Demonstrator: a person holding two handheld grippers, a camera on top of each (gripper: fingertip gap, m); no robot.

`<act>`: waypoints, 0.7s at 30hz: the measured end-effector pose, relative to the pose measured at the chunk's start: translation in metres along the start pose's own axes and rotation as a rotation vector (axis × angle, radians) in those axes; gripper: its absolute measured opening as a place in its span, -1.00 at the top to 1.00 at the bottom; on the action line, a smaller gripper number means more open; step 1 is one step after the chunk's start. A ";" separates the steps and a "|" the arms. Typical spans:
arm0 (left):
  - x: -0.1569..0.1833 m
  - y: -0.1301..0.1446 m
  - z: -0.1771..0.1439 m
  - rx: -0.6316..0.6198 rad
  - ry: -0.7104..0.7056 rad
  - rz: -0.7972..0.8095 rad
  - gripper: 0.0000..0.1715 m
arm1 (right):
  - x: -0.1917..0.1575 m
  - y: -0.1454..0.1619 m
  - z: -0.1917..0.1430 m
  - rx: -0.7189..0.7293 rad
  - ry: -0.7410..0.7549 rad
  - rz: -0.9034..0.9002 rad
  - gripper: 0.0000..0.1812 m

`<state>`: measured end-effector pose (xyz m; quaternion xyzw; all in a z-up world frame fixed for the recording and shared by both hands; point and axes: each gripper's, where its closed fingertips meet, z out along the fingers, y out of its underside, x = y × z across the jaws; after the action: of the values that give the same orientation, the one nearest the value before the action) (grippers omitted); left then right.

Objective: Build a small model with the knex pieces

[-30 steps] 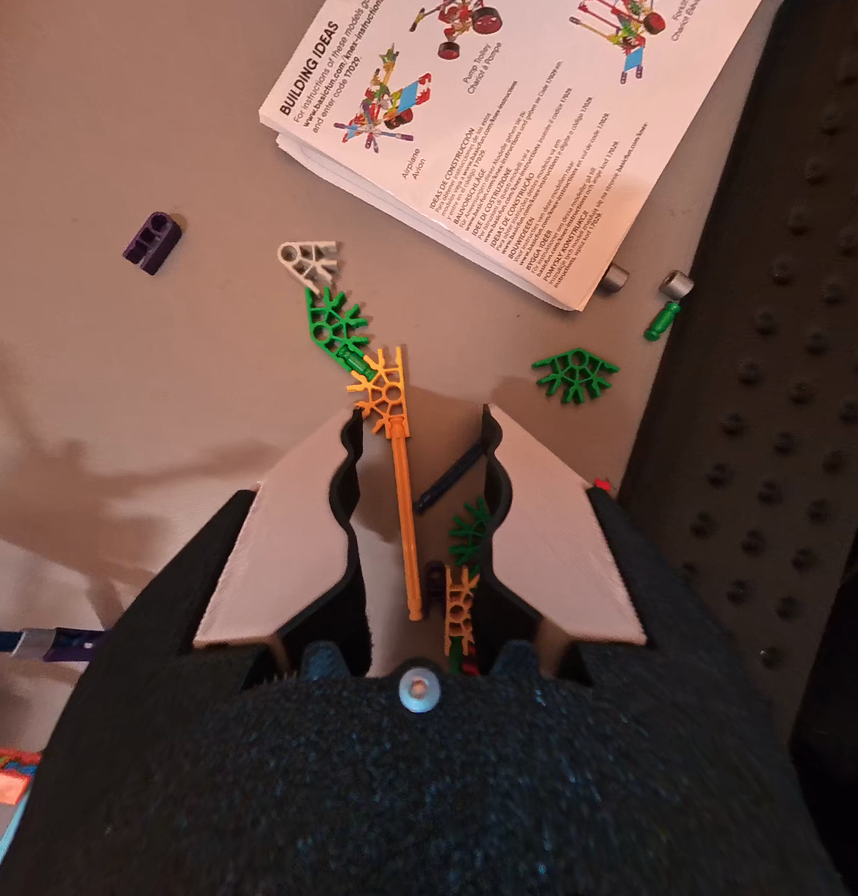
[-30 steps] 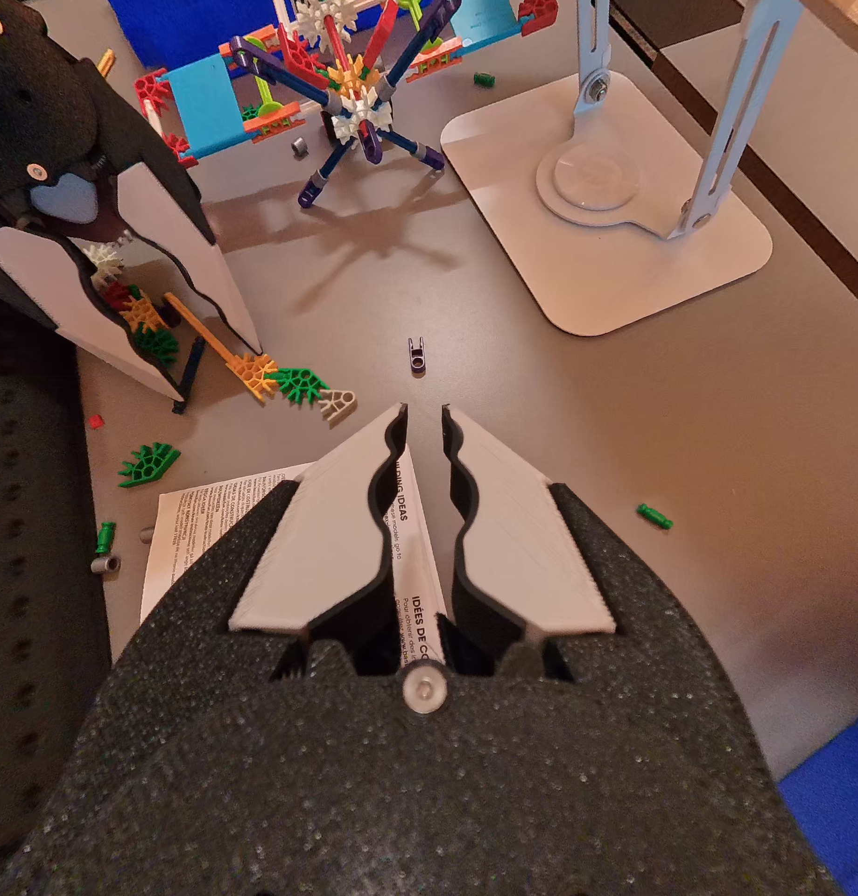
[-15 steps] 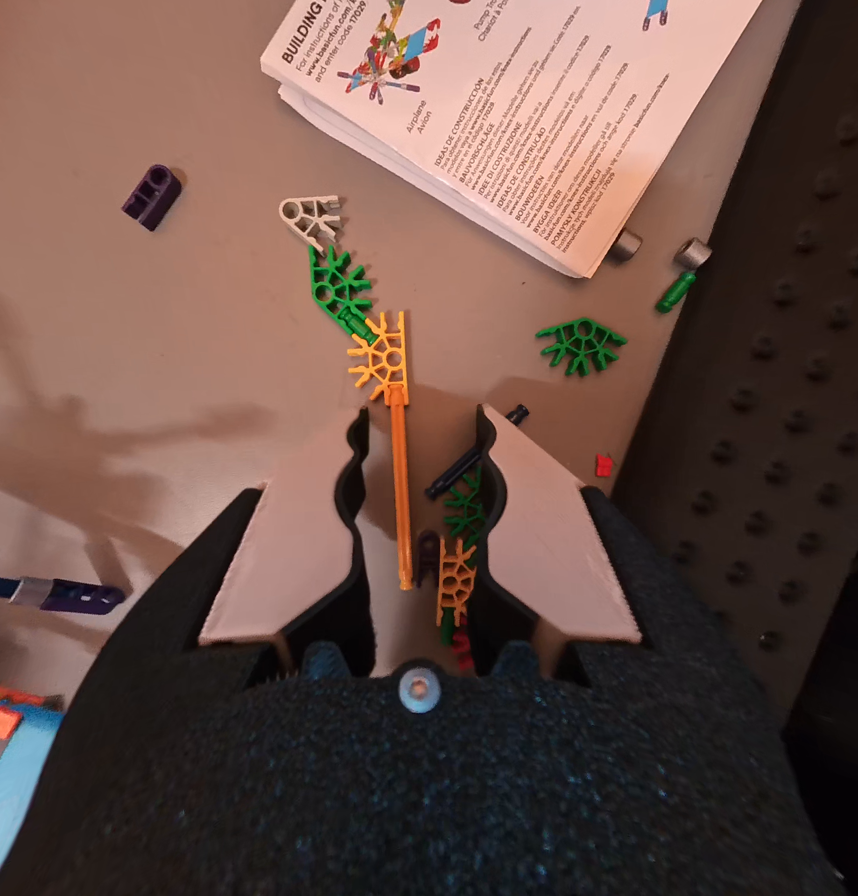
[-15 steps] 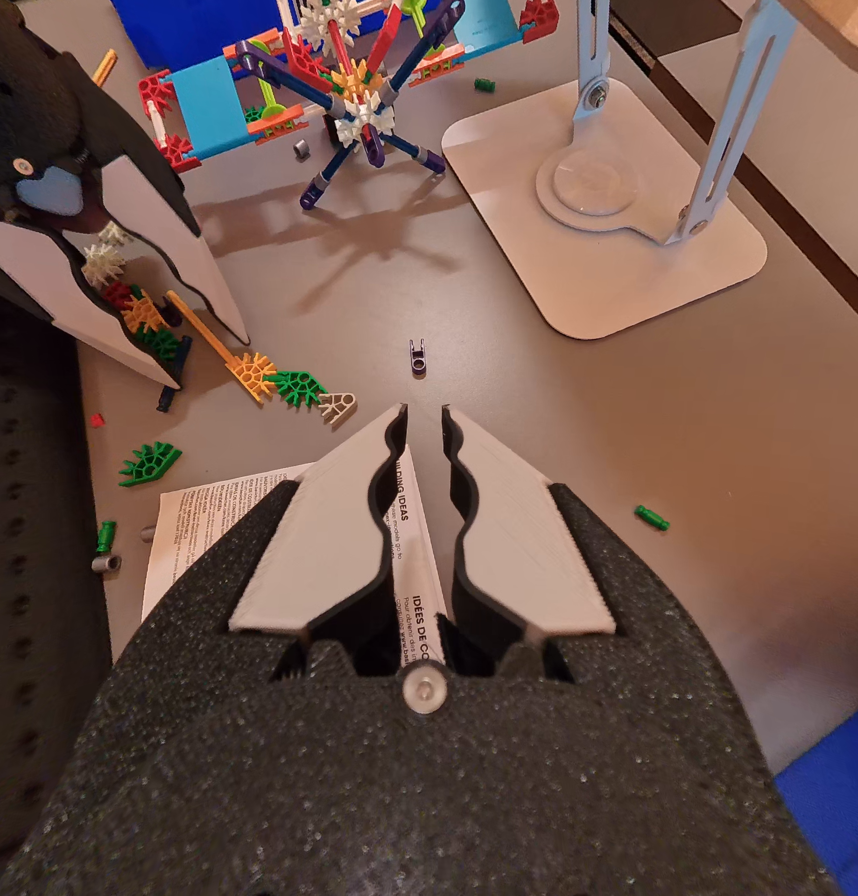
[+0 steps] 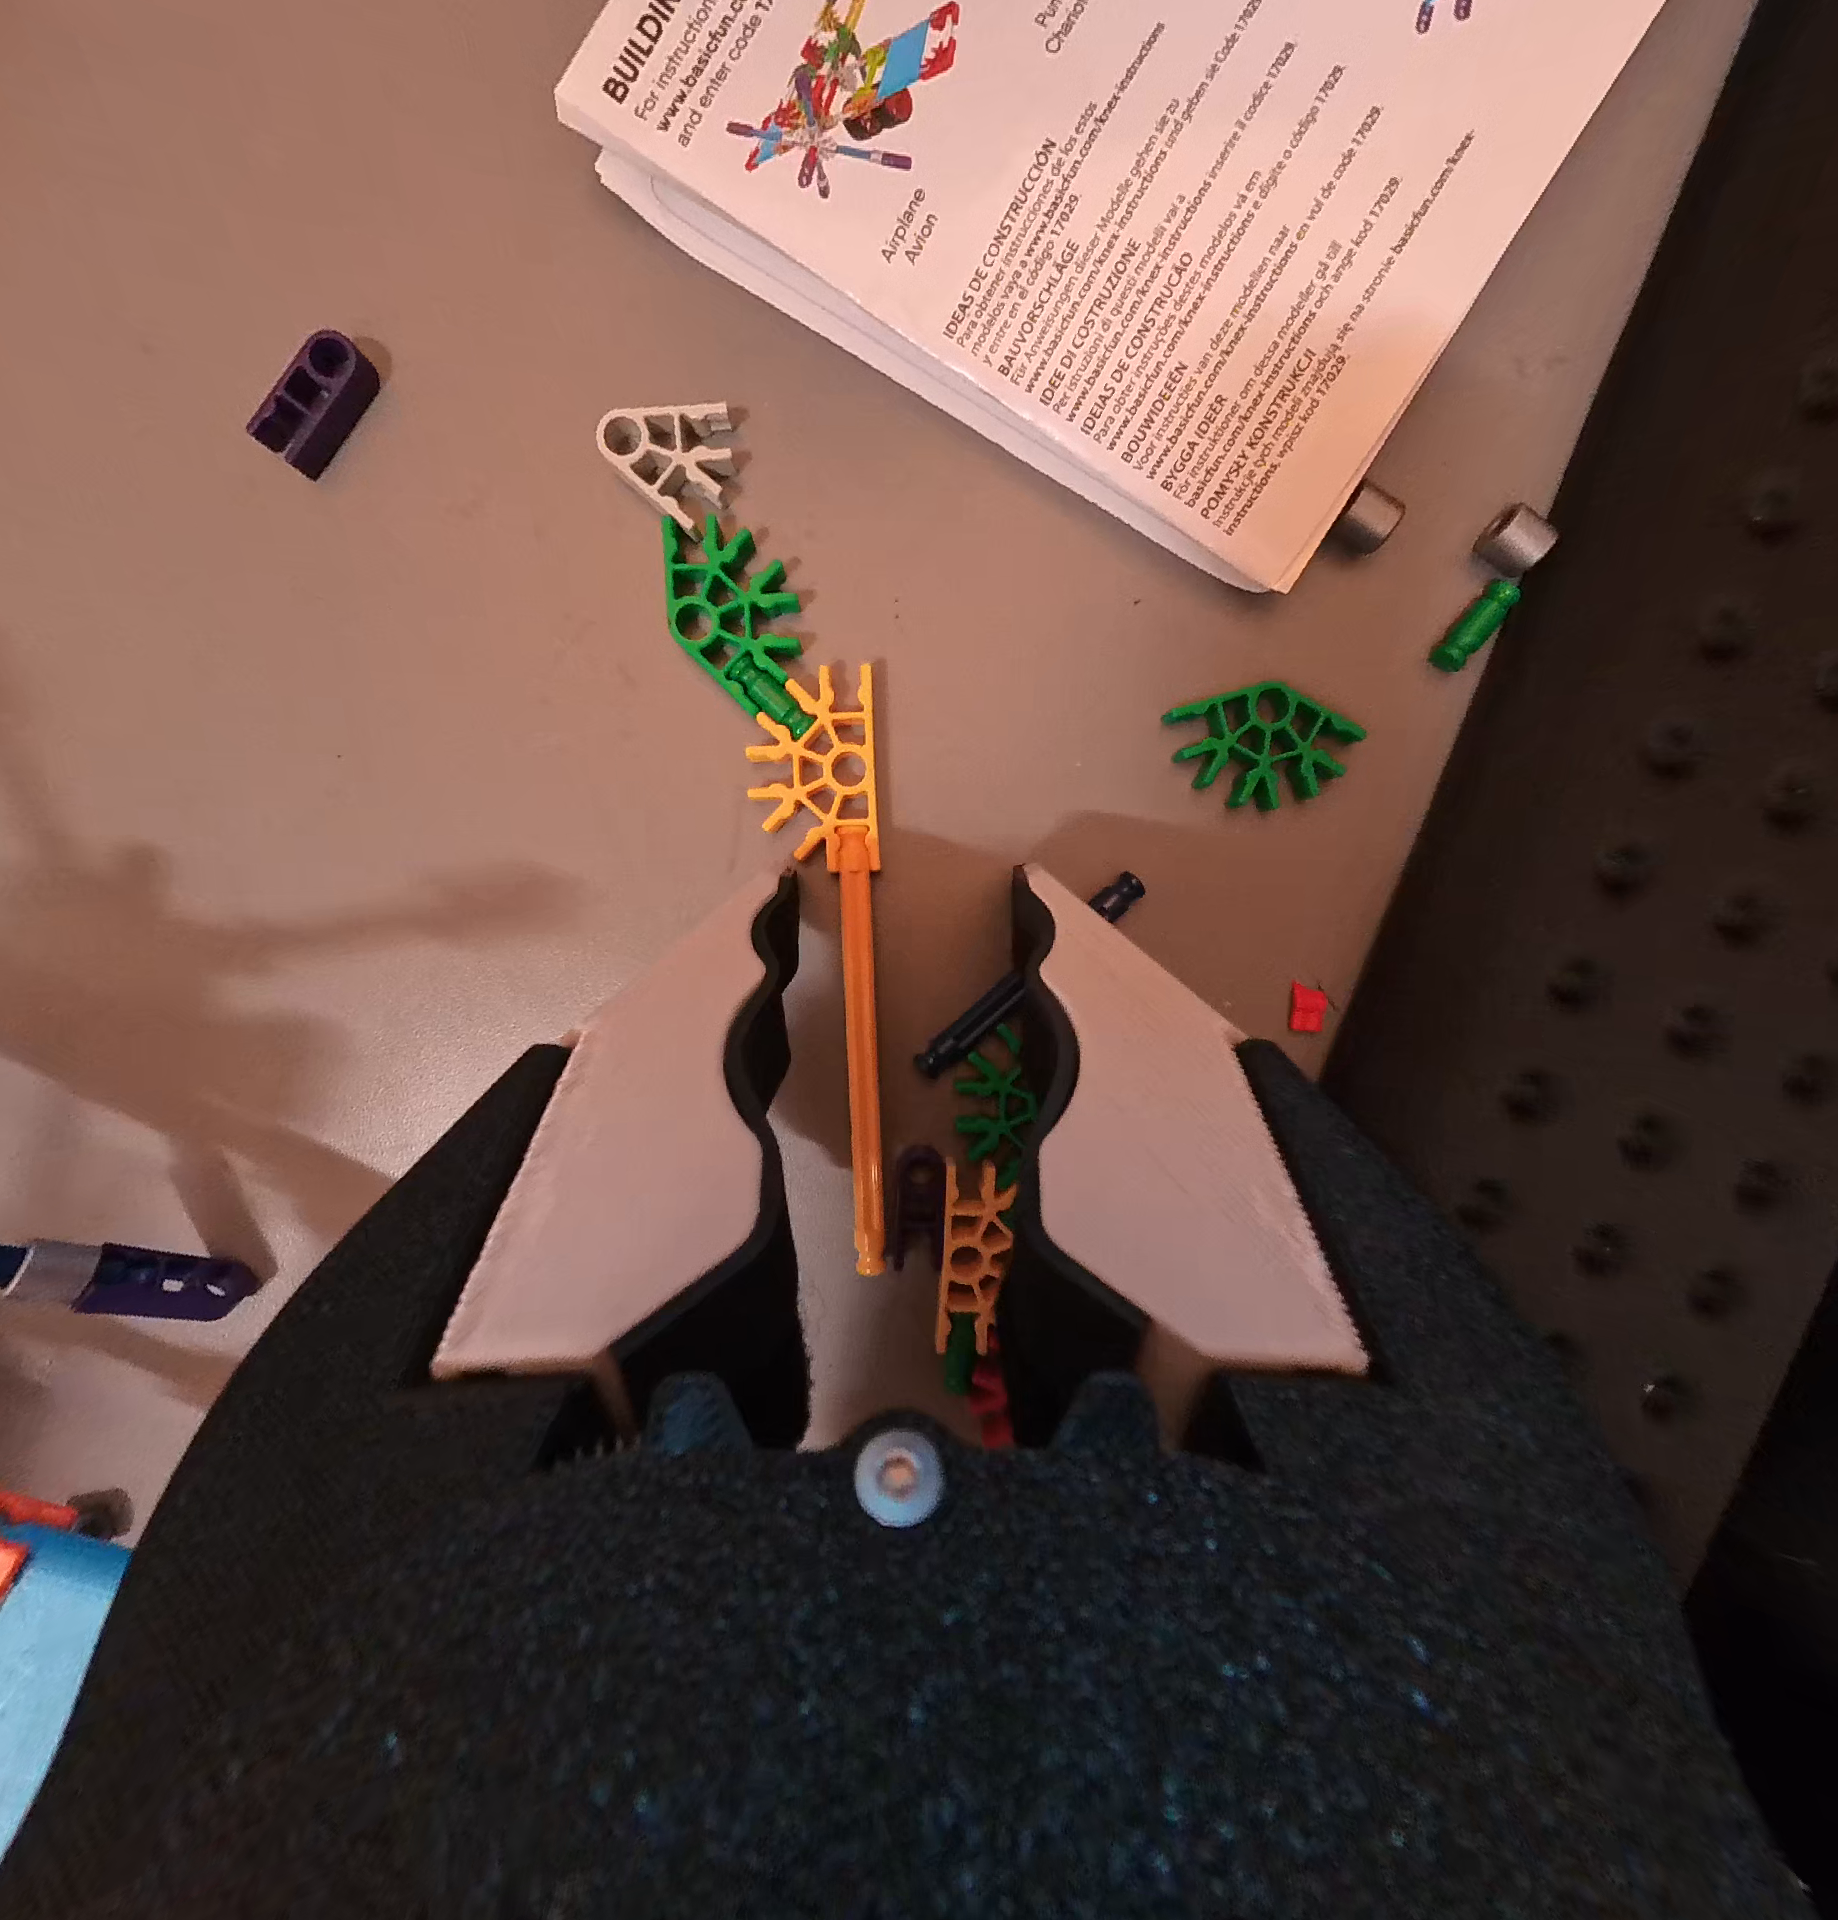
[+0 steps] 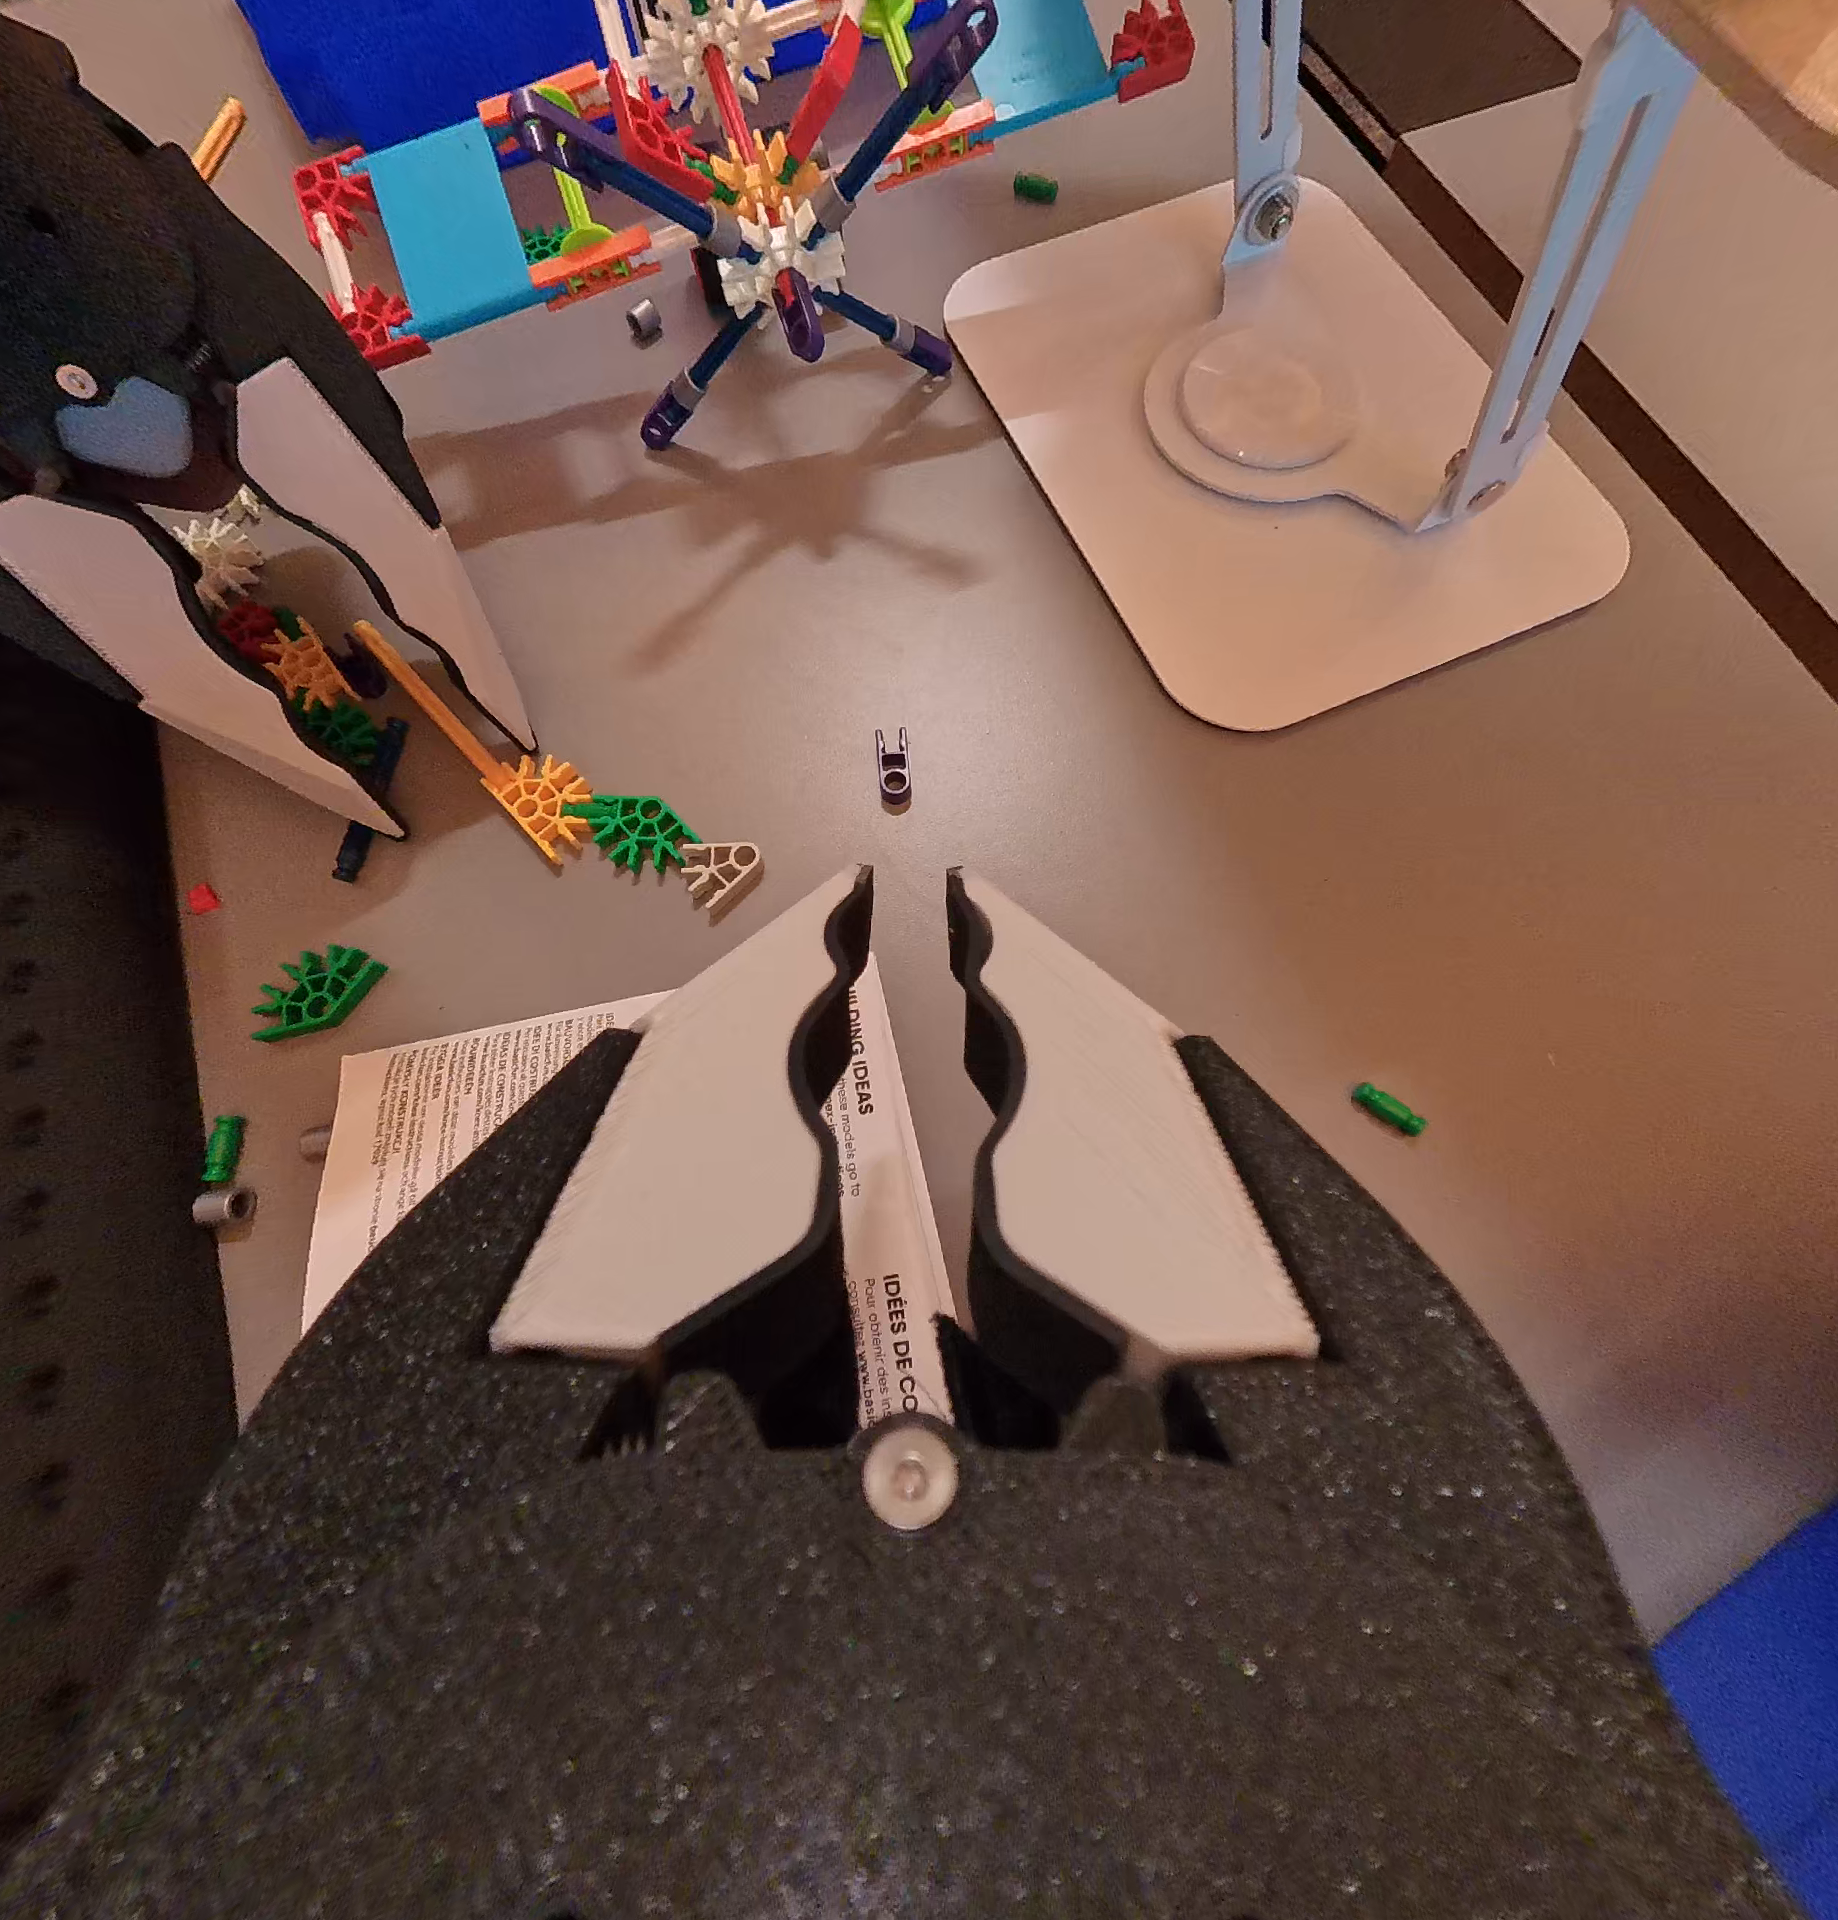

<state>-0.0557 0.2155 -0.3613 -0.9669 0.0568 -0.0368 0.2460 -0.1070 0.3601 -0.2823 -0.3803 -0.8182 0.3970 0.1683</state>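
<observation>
My left gripper (image 5: 904, 883) is open and low over the grey table. An orange rod (image 5: 861, 1060) lies between its jaws, joined to a yellow connector (image 5: 827, 764), a green connector (image 5: 728, 613) and a grey connector (image 5: 671, 457) beyond the tips. A small cluster of yellow, green and purple pieces (image 5: 972, 1236) and a dark blue rod (image 5: 982, 1023) lie by its right finger. My right gripper (image 6: 907, 878) is open by a narrow gap and empty, above a white booklet (image 6: 873, 1091). A purple clip (image 6: 894, 764) lies just ahead of it. The left gripper (image 6: 463, 790) shows at the far left.
A colourful built model (image 6: 749, 197) stands at the back, with a white stand base (image 6: 1289, 488) to its right. A loose green connector (image 5: 1263, 743), a purple block (image 5: 312, 403), small grey sleeves (image 5: 1372, 514) and a green peg (image 6: 1391, 1107) lie about. A black studded mat (image 5: 1673, 935) borders the table. The grippers' ends are close to 20 cm from one another. The purple clip (image 6: 894, 764) sits 10 cm or so from the ends of my right fingers. My left wrist view (image 5: 299, 382) looks at it from another angle.
My left gripper has drawn back a little along the orange rod, so more of the pieces show ahead of its tips. The right gripper has hardly moved.
</observation>
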 end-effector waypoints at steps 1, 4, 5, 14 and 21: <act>0.000 0.000 0.000 -0.001 -0.001 0.000 0.53 | 0.000 0.000 0.000 0.000 0.000 -0.001 0.84; 0.000 0.000 0.000 -0.001 -0.003 0.000 0.53 | -0.001 0.000 0.000 -0.002 0.000 -0.004 0.84; 0.000 0.000 0.000 -0.001 -0.004 -0.001 0.53 | -0.001 0.000 0.000 -0.003 0.000 -0.004 0.84; 0.002 0.000 -0.002 -0.003 -0.004 0.002 0.53 | -0.001 0.000 -0.001 -0.002 0.004 -0.009 0.84; 0.002 0.002 -0.001 -0.015 -0.010 0.000 0.53 | -0.001 -0.001 -0.001 -0.002 0.006 -0.012 0.84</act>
<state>-0.0540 0.2132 -0.3615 -0.9688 0.0559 -0.0316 0.2392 -0.1057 0.3596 -0.2811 -0.3768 -0.8204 0.3941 0.1724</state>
